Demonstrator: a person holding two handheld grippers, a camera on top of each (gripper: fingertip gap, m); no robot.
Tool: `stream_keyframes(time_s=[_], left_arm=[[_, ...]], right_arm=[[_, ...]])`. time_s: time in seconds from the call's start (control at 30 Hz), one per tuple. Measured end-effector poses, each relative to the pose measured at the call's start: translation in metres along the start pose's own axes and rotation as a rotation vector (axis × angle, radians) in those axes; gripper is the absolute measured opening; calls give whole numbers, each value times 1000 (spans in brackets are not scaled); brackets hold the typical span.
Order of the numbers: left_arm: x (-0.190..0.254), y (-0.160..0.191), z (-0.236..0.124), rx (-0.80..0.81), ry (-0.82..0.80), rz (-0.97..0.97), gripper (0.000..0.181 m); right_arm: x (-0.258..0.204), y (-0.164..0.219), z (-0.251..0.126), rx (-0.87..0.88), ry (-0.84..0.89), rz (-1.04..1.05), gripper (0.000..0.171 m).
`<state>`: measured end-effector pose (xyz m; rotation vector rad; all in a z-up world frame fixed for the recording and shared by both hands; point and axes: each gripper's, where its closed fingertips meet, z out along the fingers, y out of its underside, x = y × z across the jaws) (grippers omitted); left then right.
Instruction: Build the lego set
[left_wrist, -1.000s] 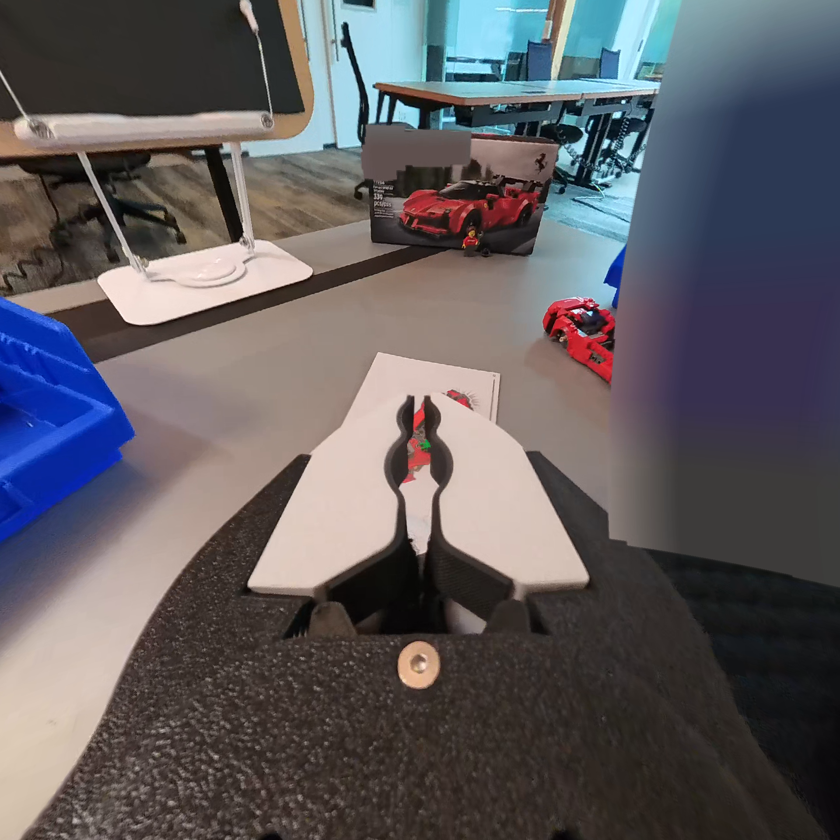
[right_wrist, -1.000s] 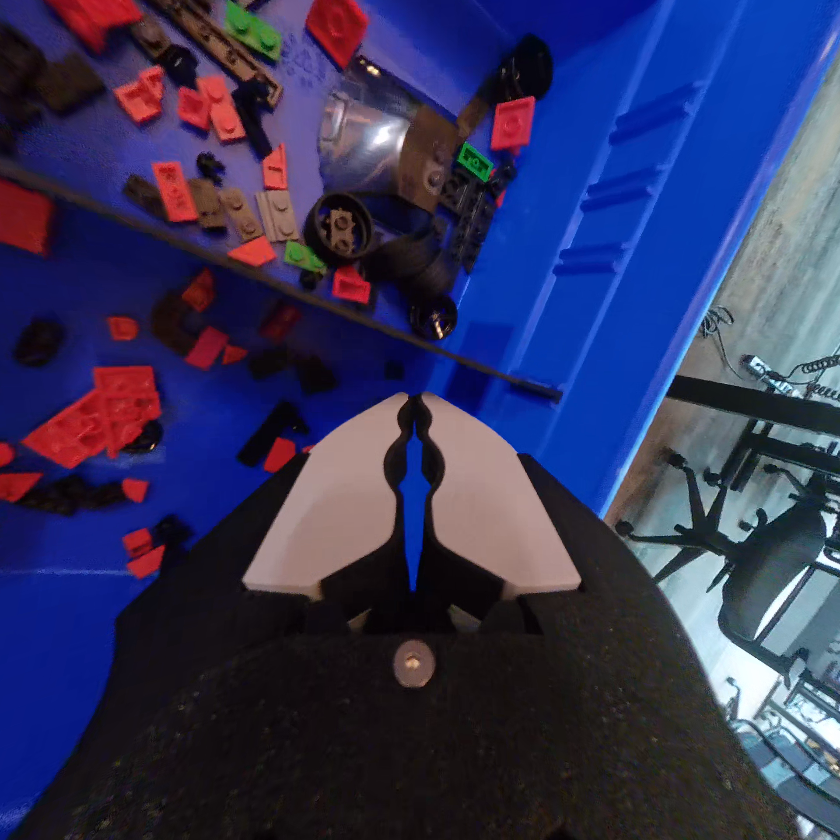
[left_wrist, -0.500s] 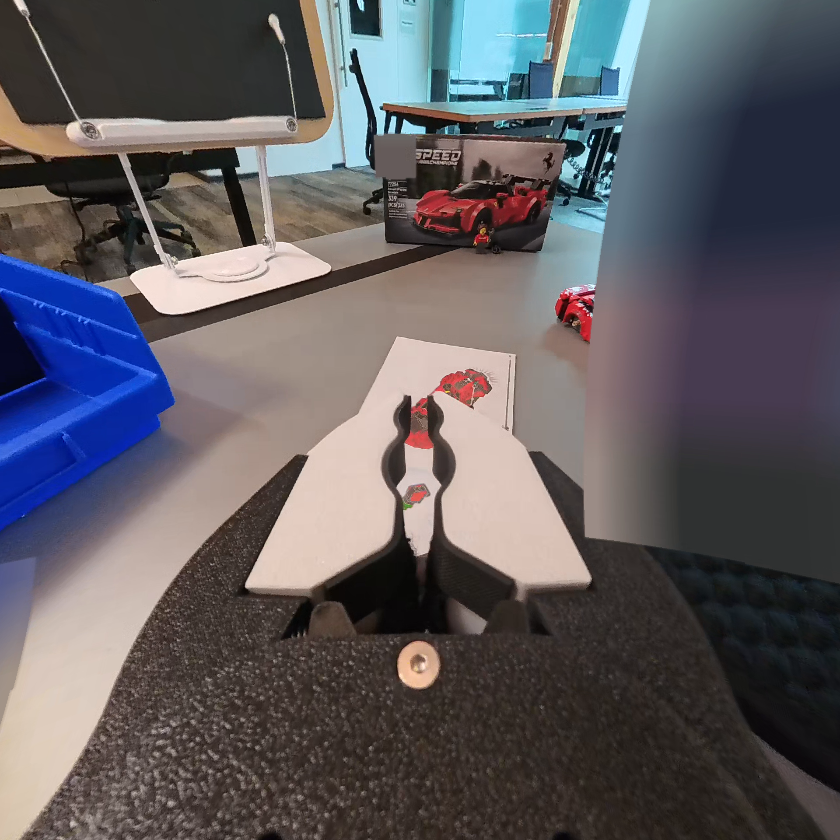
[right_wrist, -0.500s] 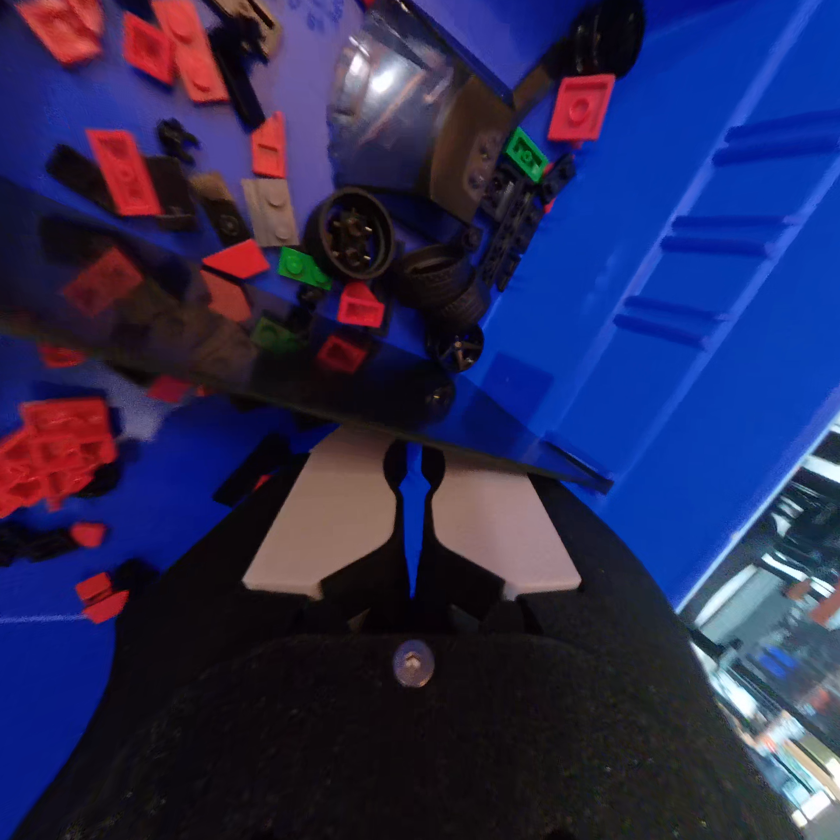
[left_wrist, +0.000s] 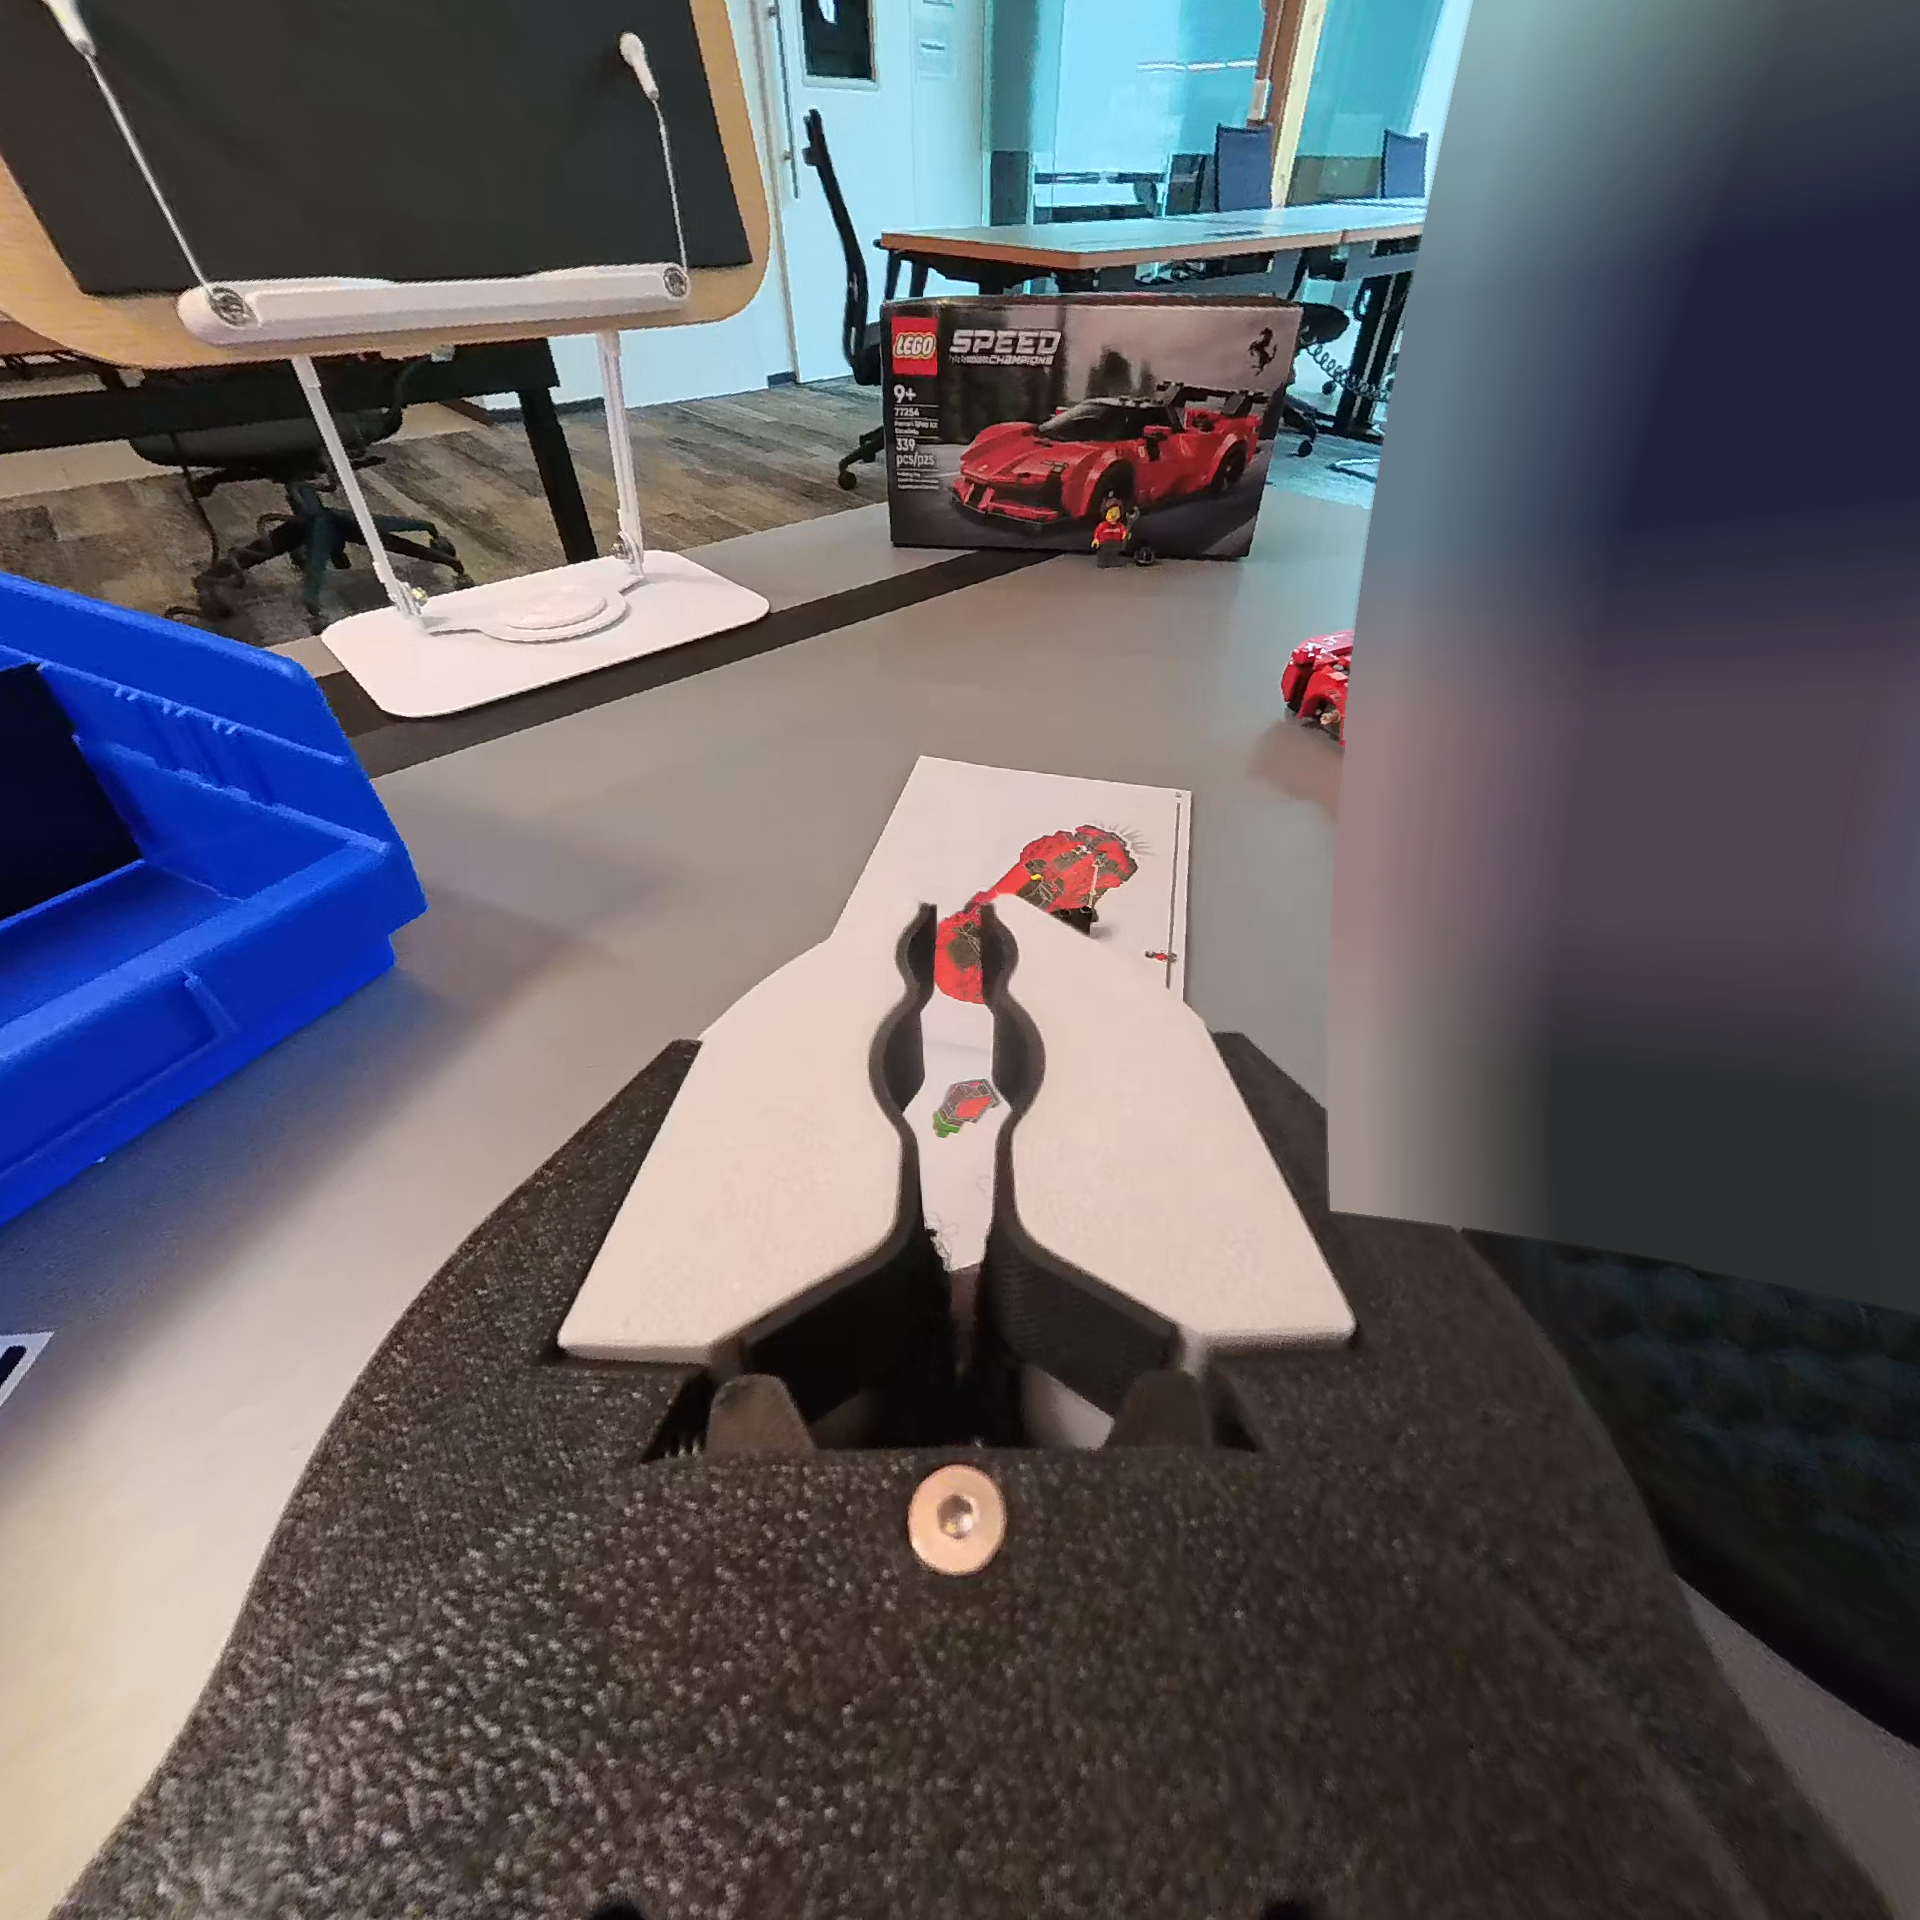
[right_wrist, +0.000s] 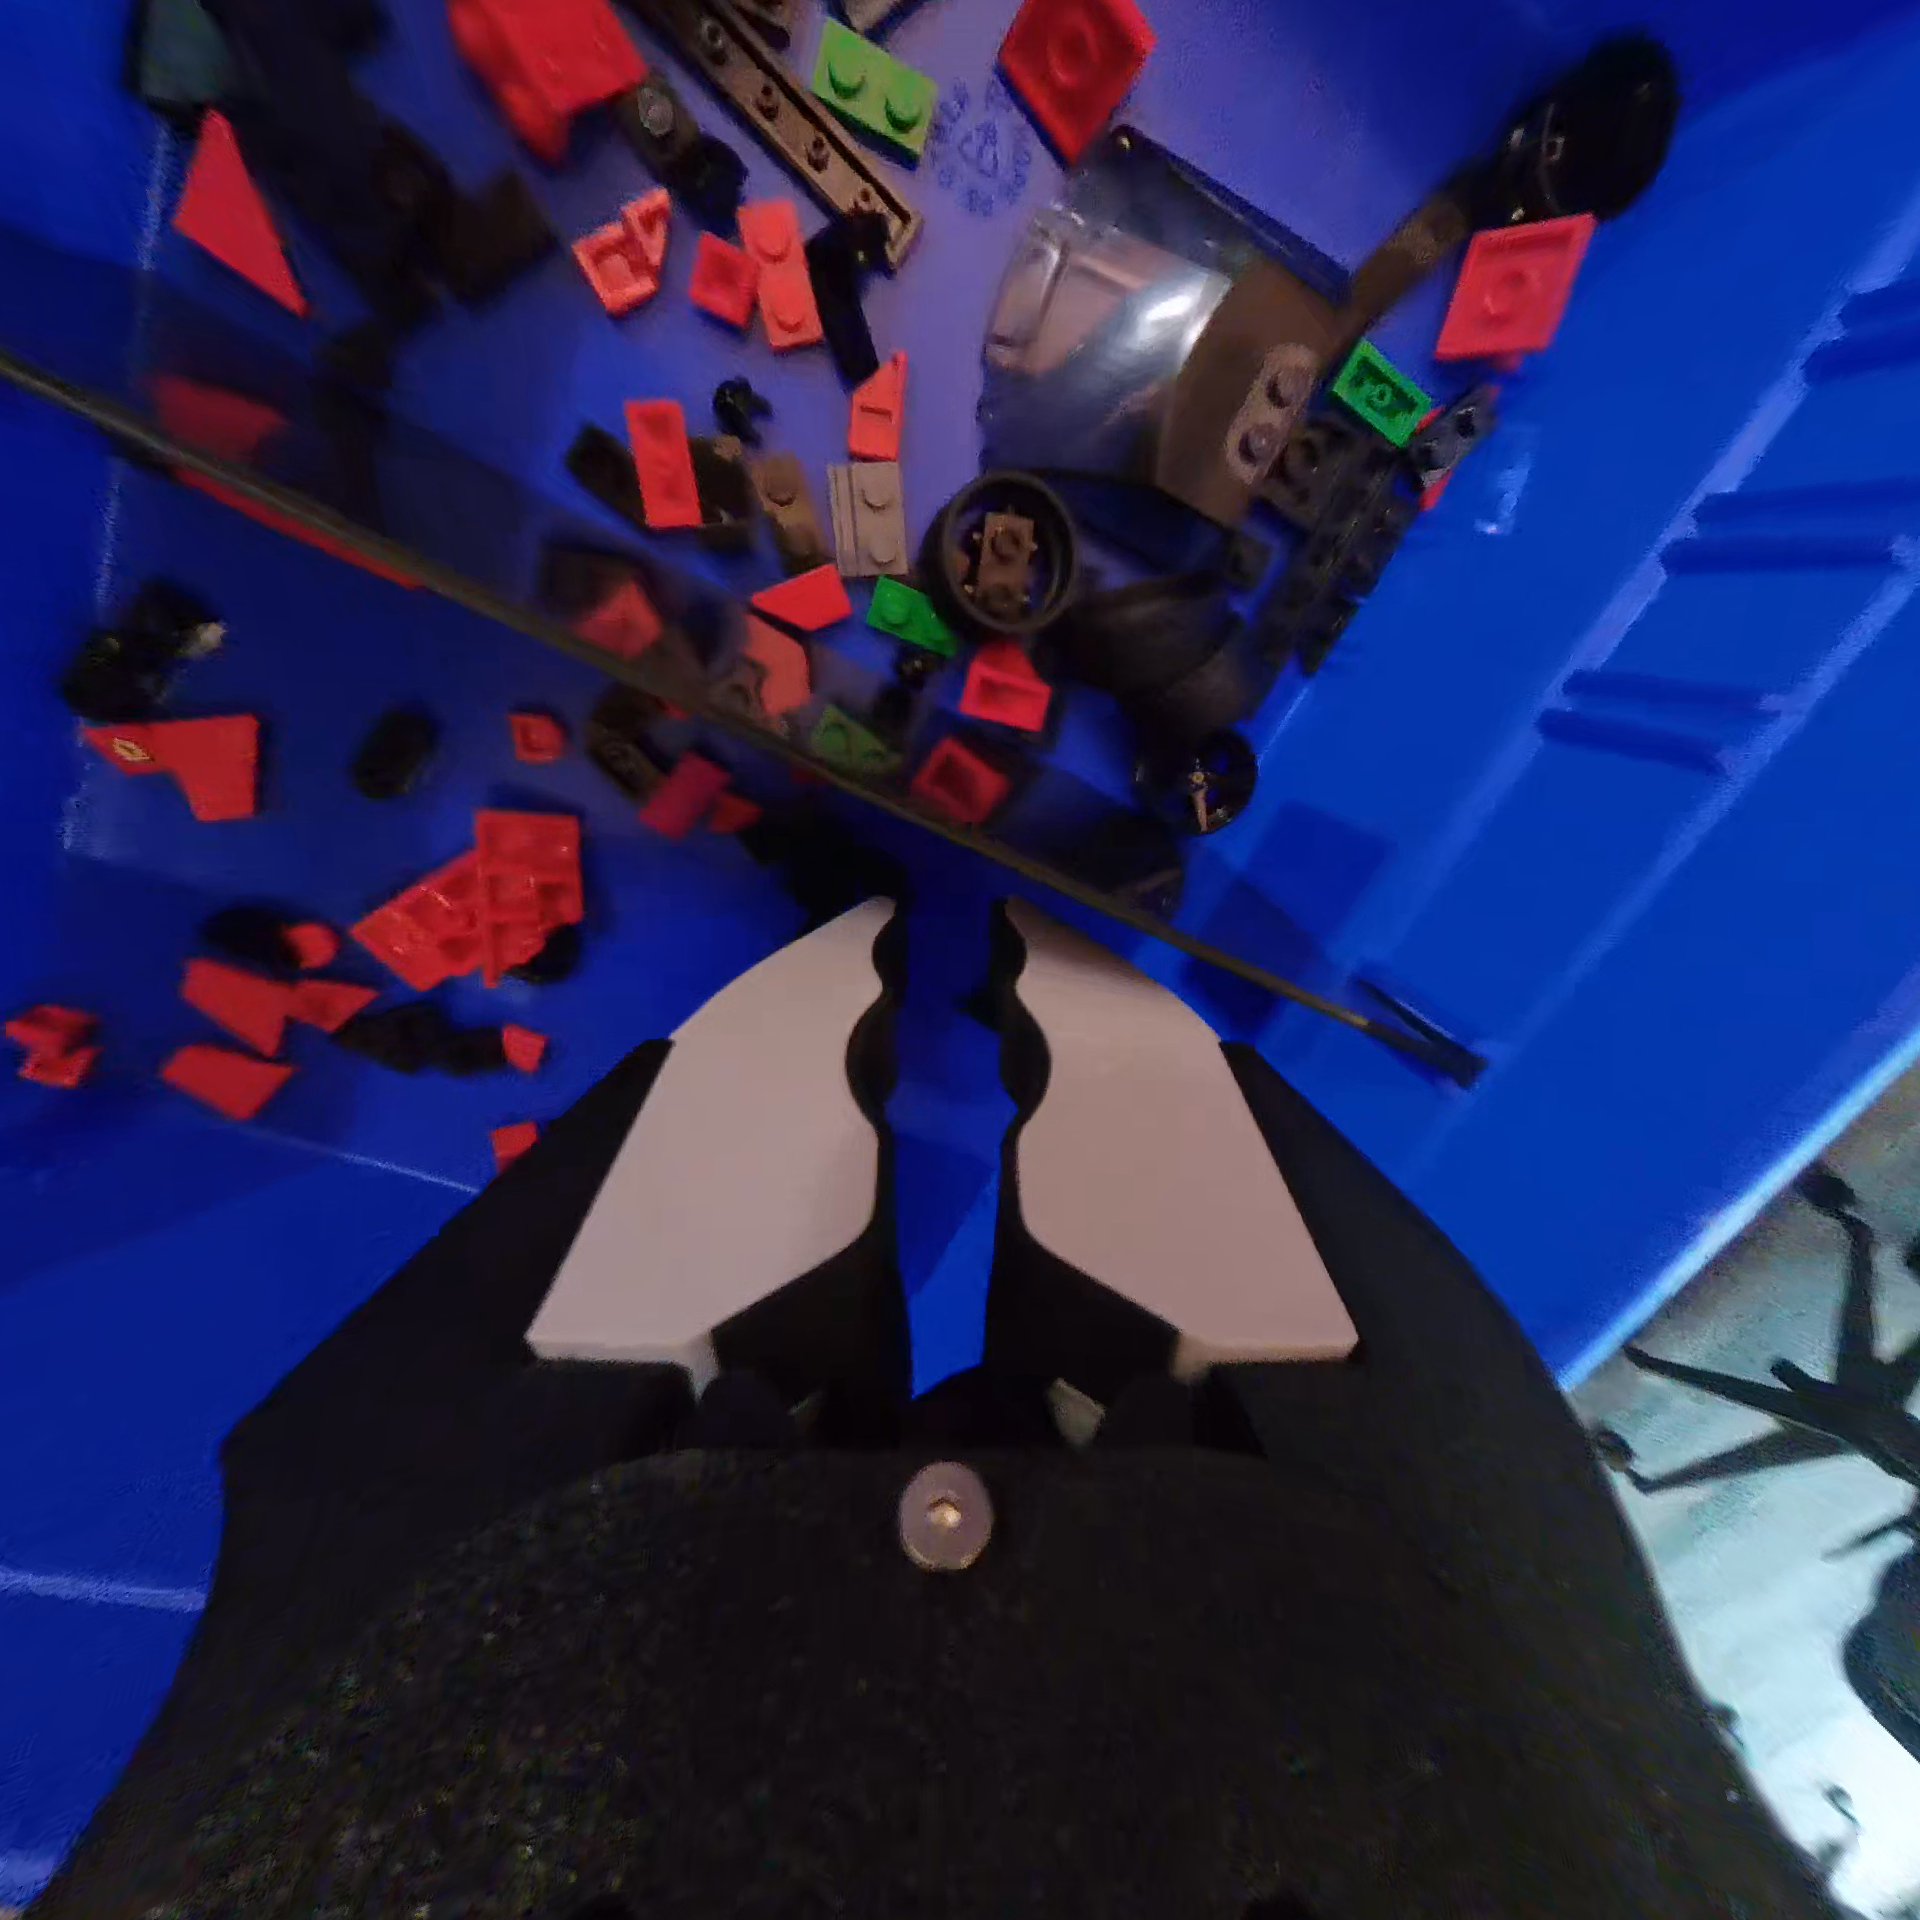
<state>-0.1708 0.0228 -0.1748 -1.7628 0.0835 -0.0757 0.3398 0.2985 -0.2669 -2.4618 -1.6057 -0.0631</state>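
Observation:
My left gripper (left_wrist: 958, 914) is shut and empty, low over a white instruction sheet (left_wrist: 1039, 862) on the grey table. A partly built red car (left_wrist: 1315, 681) lies to the right, half hidden by a blurred patch. The set's box (left_wrist: 1081, 426) stands at the back with a minifigure (left_wrist: 1112, 535) in front. My right gripper (right_wrist: 951, 914) is open by a narrow gap and empty, pointing down into the blue bin (right_wrist: 1558, 727). Loose red, black and green pieces lie below, with a black tyre (right_wrist: 1003, 556), a green plate (right_wrist: 909, 613) and a clear windshield (right_wrist: 1101, 322).
A clear divider with a dark edge (right_wrist: 582, 634) crosses the bin just beyond my right fingertips. The blue bin (left_wrist: 187, 914) also shows at the left of the left wrist view. A white stand (left_wrist: 540, 634) holding a dark board is at the back left. Office chairs and tables lie beyond. The gap from one gripper's tips to the other's is roughly 60 centimeters.
My right gripper's fingers have parted a little over the bin, after dipping toward the pieces and drawing back. The left gripper has shifted, bringing the bin into view and the car toward the edge.

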Motion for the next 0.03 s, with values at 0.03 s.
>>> stream_keyframes(time_s=[0.03], left_arm=[[0,0,0,-4,1,5,8]], right_arm=[[-2,-2,2,12,-18,21,15]])
